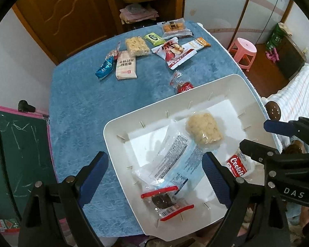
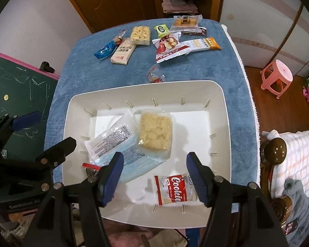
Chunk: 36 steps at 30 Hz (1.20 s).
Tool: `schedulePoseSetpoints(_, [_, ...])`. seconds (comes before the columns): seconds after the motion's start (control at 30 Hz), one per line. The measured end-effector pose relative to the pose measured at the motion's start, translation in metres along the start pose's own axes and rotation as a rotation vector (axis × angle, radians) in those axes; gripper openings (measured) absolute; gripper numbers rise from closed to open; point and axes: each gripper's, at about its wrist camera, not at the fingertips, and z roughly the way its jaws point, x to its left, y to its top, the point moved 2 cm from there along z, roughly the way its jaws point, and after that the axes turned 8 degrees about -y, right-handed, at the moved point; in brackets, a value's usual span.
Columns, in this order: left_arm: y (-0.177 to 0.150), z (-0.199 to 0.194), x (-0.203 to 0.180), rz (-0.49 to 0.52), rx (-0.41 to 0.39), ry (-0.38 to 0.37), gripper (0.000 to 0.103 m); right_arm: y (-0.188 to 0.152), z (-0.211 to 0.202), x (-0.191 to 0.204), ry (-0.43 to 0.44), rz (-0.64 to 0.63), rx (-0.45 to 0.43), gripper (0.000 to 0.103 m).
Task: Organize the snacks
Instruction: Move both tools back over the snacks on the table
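My left hand-held gripper: jaws spread wide, nothing between them, hanging over the near left rim of the white bin. My right hand-held gripper: jaws parted, gripping nothing, poised over the bin's near side with the red Cookies packet lying just beneath, untouched.

Tabletop, blue cloth, far edge, left to right:
- blue foil packet, far left;
- beige cracker pack, touching it;
- clear puffed-rice bar, just beyond;
- small green packet;
- red-and-white apple-print bag;
- tray of orange biscuits, far right corner;
- orange-tipped oat bar, partly under the apple bag.

Mid-tabletop, just beyond the bin's far rim: one small red-wrapped sweet.

White bin, near edge of tabletop, contents left to right:
- clear packet with red sealed ends, dark item inside, near left corner;
- clear sleeve of pale blue sheets, printed label upward, left half;
- second puffed-rice bar, centre, overlapping the sleeve;
- Cookies packet, near right.
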Motion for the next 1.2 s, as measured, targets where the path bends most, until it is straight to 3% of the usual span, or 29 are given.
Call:
schedulePoseSetpoints(0.87, [0.008, 0.010, 0.020, -0.107, 0.005, -0.001, 0.092, 0.014, 0.010, 0.007, 0.032, -0.036, 0.014, 0.064])
schedulePoseSetpoints(1.2, [0.023, 0.009, 0.042, -0.192, -0.047, 0.006, 0.092, 0.027, 0.017, -0.001, 0.078, -0.011, 0.025, 0.064])
